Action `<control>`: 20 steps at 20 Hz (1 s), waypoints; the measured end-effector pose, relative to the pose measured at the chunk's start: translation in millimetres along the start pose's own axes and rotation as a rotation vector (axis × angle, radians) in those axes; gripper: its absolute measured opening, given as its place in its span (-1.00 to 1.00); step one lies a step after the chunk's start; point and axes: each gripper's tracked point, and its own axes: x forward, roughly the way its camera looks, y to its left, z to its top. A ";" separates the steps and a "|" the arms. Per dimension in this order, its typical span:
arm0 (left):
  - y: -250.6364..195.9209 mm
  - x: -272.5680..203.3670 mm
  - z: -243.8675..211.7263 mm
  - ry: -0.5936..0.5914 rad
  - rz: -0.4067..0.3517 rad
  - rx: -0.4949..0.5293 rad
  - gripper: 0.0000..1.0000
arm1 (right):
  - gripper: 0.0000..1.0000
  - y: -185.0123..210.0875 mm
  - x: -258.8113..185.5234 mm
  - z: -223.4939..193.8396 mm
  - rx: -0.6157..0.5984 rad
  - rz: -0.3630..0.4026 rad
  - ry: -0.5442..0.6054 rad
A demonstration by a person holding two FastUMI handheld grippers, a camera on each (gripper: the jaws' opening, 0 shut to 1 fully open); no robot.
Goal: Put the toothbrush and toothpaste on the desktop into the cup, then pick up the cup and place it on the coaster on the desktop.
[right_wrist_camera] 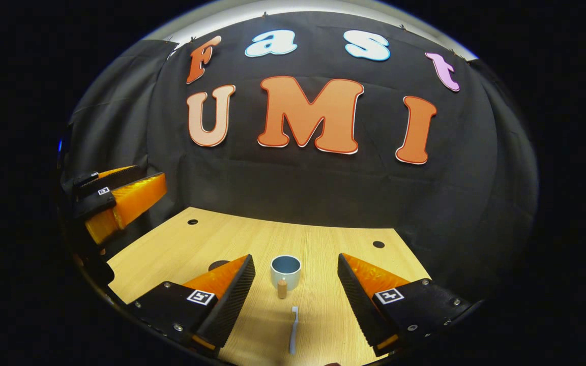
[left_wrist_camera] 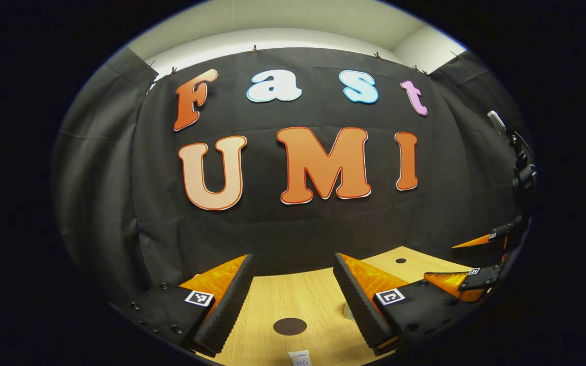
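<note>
Black cloth hangs behind a pale wood-grain worktop (right_wrist_camera: 323, 239) with small dark holes near its far corners.

From the right gripper view, the right gripper (right_wrist_camera: 295, 297) is held low over the near edge of the worktop, its fingers (right_wrist_camera: 232, 300) spread wide with nothing between them. Straight ahead, in the gap, stands a small round cup with a white outside and a blue-grey inside (right_wrist_camera: 286, 270), upright and open at the top. Just in front of the cup, touching or nearly touching its wall, stands a short brown-capped tube, apparently the toothpaste (right_wrist_camera: 282, 288). Nearer still lies a slim white-and-blue toothbrush (right_wrist_camera: 293, 324), flat on the wood, its head pointing toward the cup. A dark round shape, the coaster (right_wrist_camera: 218, 265), peeks out beside the inner edge of the left-hand finger in this view, left of the cup.

From the left gripper view, the left gripper (left_wrist_camera: 293, 300) is also parted wide and empty, hovering above the worktop. The flat dark brown round coaster (left_wrist_camera: 290, 326) lies on the wood between its fingers. A pale object, partly hidden behind one finger, sits just right of the coaster; what it is I cannot tell. The right gripper shows at the far right edge, above the worktop.
</note>
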 end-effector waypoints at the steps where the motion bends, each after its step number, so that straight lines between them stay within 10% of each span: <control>1: -0.8 0.0 -2.9 0.008 0.002 0.000 0.99 | 0.96 -0.5 0.9 -2.0 0.000 0.000 0.009; 20: -32.1 -17.9 -91.5 0.312 0.052 0.020 0.99 | 0.97 -8.4 10.7 -89.3 -0.097 0.191 0.313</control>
